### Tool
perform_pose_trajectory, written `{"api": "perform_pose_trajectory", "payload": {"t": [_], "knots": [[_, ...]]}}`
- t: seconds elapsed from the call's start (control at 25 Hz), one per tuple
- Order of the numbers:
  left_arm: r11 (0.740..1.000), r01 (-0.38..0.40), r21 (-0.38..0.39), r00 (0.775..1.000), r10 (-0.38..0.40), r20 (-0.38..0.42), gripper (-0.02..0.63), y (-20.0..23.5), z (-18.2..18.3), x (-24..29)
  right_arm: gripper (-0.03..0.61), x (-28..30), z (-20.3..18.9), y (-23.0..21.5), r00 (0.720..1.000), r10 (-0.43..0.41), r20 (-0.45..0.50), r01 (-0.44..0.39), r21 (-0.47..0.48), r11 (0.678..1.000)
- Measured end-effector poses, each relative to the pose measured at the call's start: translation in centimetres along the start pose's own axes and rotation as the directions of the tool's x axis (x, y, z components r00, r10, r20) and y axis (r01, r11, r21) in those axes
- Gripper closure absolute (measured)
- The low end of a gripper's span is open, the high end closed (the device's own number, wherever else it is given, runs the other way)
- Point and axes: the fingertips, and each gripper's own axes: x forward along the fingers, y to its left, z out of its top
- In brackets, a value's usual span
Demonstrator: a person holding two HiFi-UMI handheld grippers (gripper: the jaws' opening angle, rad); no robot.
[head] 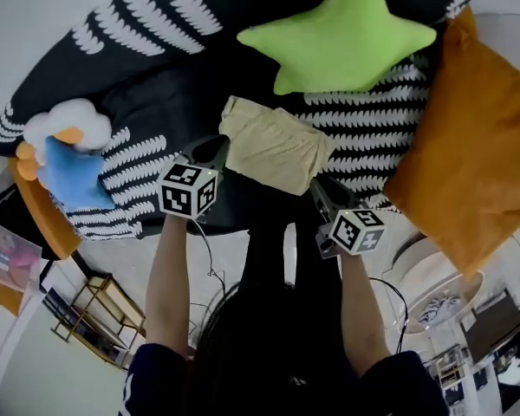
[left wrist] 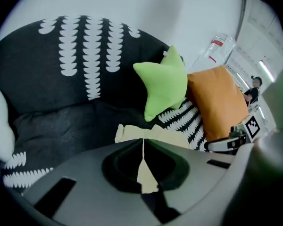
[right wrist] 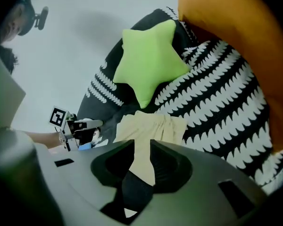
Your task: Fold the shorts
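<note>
The pale yellow shorts (head: 277,150) lie folded into a small bundle on the black-and-white sofa cover (head: 139,154). My left gripper (head: 215,151) is at the bundle's left edge. In the left gripper view its jaws (left wrist: 142,147) are shut, with a thin strip of the shorts (left wrist: 153,134) pinched in the slit. My right gripper (head: 321,189) is at the bundle's near right corner. In the right gripper view its jaws (right wrist: 142,147) stand apart, and the shorts (right wrist: 153,126) show through the gap without being pressed.
A green star pillow (head: 342,37) lies just behind the shorts, and a large orange cushion (head: 472,146) leans at the right. A blue and white plush toy (head: 69,159) sits at the left. The sofa's front edge runs close below the grippers, with a wire shelf (head: 95,315) on the floor.
</note>
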Motion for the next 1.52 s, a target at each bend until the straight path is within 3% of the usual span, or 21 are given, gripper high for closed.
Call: {"api": "perform_pose_trajectory", "payload": {"t": [0.16,0.28,0.44,0.64,0.92,1.04,1.24,1.36,1.52], "knots": [[0.995,-0.008,-0.096,0.998,0.014,0.064,0.606,-0.7,-1.0,-3.2,0.446,-1.4,1.2,2.3,1.000,-0.010,0.030,0.012,-0.060,0.998],[0.996,-0.020,-0.092,0.992,0.031,0.120,0.592,-2.1,-1.2,-6.0,0.503,-3.2,3.0,4.0,0.993,-0.069,0.096,0.084,-0.154,0.985],[0.995,-0.076,-0.057,0.979,0.086,0.184,0.597,-4.0,-0.4,-9.4,0.491,-6.0,6.1,6.4,0.959,-0.162,0.234,0.222,-0.261,0.939],[0.992,-0.100,-0.082,0.959,0.118,0.256,0.601,-6.3,1.4,-13.3,0.465,-9.2,7.6,9.9,0.941,-0.167,0.294,0.260,-0.311,0.914],[0.987,-0.132,-0.093,0.947,0.153,0.284,0.611,-9.0,2.7,-17.0,0.551,-12.7,8.7,14.6,0.917,-0.193,0.348,0.330,-0.395,0.858],[0.987,-0.151,-0.061,0.944,0.162,0.289,0.612,-10.1,2.7,-18.4,0.568,-13.8,8.8,16.1,0.915,-0.191,0.355,0.340,-0.426,0.838],[0.977,-0.190,-0.101,0.899,0.214,0.382,0.614,-10.7,5.2,-21.7,0.569,-15.6,9.6,19.2,0.918,-0.141,0.370,0.326,-0.503,0.801],[0.981,-0.161,-0.108,0.877,0.193,0.441,0.614,-11.8,6.9,-23.8,0.569,-17.1,10.3,21.4,0.915,-0.095,0.391,0.307,-0.526,0.793],[0.983,-0.168,-0.069,0.854,0.180,0.488,0.614,-13.6,8.3,-25.8,0.569,-19.5,11.7,23.5,0.888,-0.083,0.452,0.352,-0.553,0.755]]}}
